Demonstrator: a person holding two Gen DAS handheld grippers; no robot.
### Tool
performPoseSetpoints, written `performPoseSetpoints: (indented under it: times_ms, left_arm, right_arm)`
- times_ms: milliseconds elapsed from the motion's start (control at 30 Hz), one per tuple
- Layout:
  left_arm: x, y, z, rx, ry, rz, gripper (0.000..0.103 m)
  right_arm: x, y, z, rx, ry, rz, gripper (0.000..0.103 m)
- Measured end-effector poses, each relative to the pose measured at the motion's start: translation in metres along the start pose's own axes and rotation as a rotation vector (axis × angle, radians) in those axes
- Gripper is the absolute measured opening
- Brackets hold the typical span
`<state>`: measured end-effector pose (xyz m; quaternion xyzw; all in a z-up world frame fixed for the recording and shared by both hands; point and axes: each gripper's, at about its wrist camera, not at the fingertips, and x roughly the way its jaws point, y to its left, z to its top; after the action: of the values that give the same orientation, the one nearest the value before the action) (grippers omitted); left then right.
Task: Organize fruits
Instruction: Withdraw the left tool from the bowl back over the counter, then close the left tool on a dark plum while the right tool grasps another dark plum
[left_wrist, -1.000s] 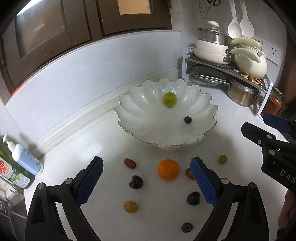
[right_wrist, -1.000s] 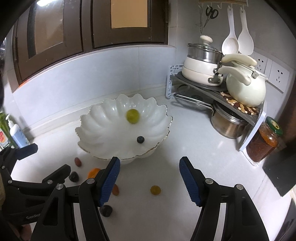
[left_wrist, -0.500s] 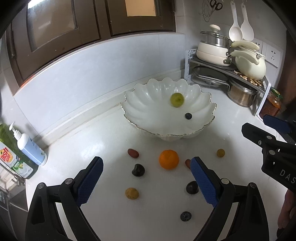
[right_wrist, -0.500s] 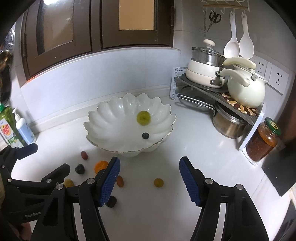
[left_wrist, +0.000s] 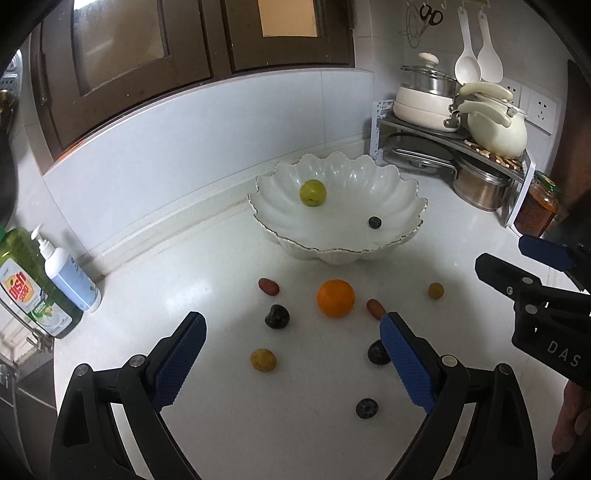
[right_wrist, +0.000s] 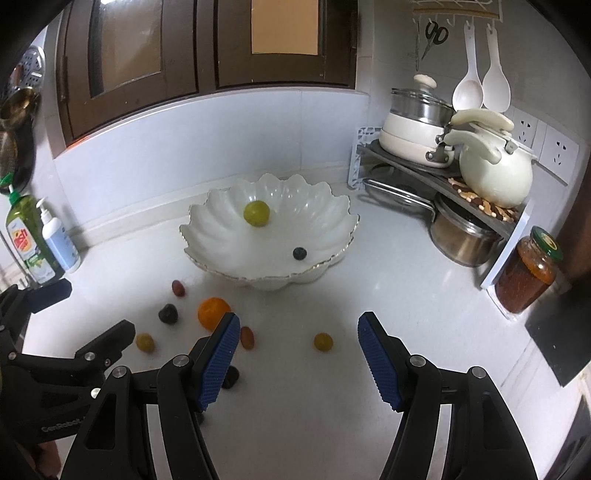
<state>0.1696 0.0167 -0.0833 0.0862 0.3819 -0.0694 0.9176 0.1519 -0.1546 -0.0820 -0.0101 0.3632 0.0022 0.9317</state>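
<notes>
White bowl (left_wrist: 402, 206) looks farther away than before, seemingly; left gripper (left_wrist: 291, 354) and right gripper (right_wrist: 297, 356) both gape, holding nothing.

Orange (left_wrist: 335, 298) beside scalloped bowl (left_wrist: 402, 242)

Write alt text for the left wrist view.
Open left claw hovers over a white counter scattered with small fruits around an orange. Behind them a scalloped white bowl holds a green fruit and a blueberry.
</notes>
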Motion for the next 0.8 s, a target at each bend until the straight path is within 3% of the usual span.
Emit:
performPoseSetpoints:
  times_ms: [800]
  left_arm:
    - [0.005, -0.022, -0.035, -0.023, 0.031, -0.046, 0.096]
  right_arm:
    - [0.006, -0.004, -0.029, -0.073, 0.034, 0.052, 0.067]
